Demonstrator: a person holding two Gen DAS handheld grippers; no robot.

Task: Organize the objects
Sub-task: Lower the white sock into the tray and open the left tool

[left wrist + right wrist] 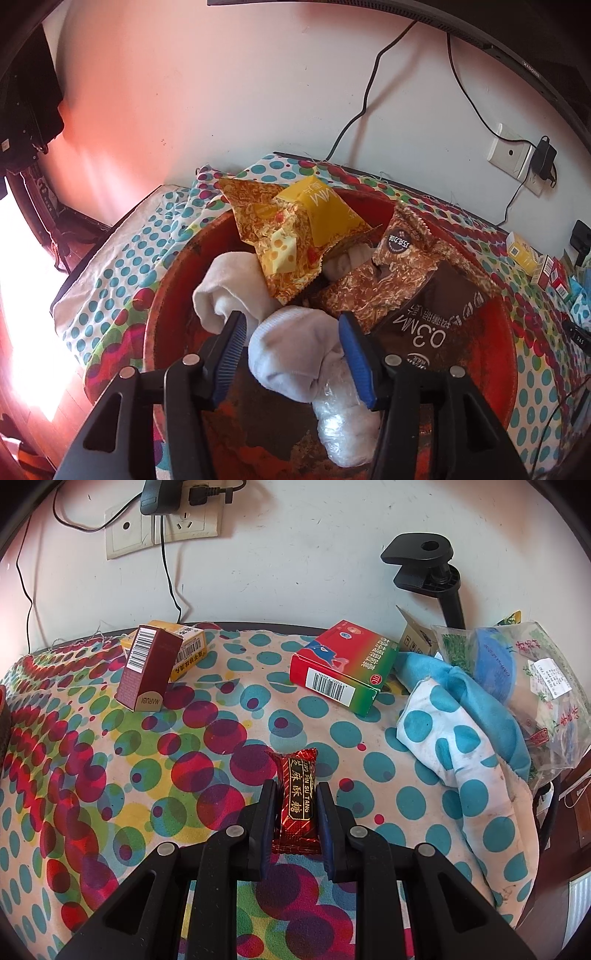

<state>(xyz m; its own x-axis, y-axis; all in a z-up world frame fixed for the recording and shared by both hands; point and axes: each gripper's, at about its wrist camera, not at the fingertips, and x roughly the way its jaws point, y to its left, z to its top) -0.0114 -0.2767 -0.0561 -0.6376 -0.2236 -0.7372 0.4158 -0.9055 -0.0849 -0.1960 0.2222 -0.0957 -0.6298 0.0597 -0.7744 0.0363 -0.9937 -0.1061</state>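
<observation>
Hovering over a worn red basin (495, 306), the left gripper (291, 350), jaws standing apart. Lying between the blue pads (356, 354), a rolled white sock (291, 354); right pad touching it, left pad clear of it, so no real grip showing. Sitting just below the sock, a plastic-wrapped white bundle (343, 424). Resting further back in the basin, another white sock (229, 288), a yellow snack packet (284, 236) and, to its right, a brown snack packet (417, 284). Spreading under the basin, a dotted cloth (122, 266).

Closing tight on a red candy (297, 797), the right gripper (295, 805), jaws nearly together, wrapper pinched at both sides, its far end poking out past the fingertips. Holding it just over the same dotted cloth (147, 757); touching the cloth or not, impossible telling. Standing at far left, a maroon box (147, 668), leaning against a yellow box (188, 646). Lying further right, a red and green box (343, 664). Bunching at the right edge, a blue dotted rag (454, 720) beside a clear plastic bag (517, 672).
</observation>
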